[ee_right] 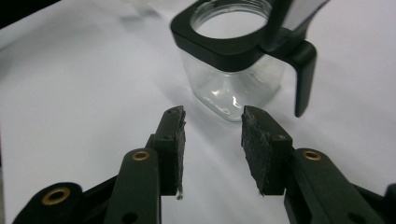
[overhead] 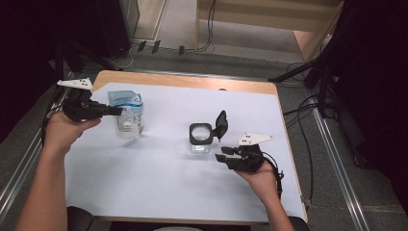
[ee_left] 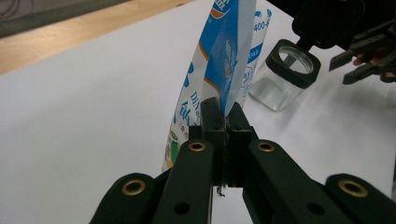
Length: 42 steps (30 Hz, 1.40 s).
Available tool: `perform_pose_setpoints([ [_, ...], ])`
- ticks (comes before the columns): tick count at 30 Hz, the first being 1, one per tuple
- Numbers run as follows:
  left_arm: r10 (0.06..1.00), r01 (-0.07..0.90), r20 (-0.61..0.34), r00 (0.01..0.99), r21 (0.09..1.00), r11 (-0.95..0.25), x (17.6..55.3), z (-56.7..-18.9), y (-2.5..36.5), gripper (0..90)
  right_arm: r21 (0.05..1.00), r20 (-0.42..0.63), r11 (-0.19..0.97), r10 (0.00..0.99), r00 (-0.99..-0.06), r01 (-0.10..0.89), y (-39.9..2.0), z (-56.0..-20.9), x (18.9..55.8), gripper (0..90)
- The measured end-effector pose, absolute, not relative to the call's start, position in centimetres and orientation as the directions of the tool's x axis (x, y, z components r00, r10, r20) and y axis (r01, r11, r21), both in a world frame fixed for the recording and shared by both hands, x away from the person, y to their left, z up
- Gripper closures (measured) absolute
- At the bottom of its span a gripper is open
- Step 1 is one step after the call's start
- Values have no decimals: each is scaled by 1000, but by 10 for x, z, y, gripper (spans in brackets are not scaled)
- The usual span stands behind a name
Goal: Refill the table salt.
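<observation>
Pouch (ee_left: 219,70) clamped in left gripper (ee_left: 223,119); right gripper (ee_right: 212,140) jaws apart.

High view: fixed above person's side, looks forward and down over whole table (overhead: 159,192). Left gripper view: close, low, looks along jaws at pouch (ee_left: 219,60), jar (ee_left: 285,74) beyond. Right gripper view: close, low, faces jar (ee_right: 233,60). All three views share jar and white tabletop.
</observation>
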<state>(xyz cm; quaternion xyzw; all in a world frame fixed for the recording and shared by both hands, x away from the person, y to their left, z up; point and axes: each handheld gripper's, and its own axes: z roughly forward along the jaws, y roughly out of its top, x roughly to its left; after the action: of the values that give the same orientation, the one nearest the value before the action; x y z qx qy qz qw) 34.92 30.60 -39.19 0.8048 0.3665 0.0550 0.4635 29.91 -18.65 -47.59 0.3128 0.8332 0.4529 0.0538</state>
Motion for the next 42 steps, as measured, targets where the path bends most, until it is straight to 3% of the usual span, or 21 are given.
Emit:
perform_pose_setpoints([
  [17, 604, 527, -268, 751, 795, -302, 339, -368, 276, 900, 804, 191, 428, 470, -862, 412, -142, -468, 283, 611],
  [42, 576, 530, -294, 763, 795, -296, 325, -361, 254, 900, 797, 188, 466, 414, -891, 384, -61, -467, 302, 596],
])
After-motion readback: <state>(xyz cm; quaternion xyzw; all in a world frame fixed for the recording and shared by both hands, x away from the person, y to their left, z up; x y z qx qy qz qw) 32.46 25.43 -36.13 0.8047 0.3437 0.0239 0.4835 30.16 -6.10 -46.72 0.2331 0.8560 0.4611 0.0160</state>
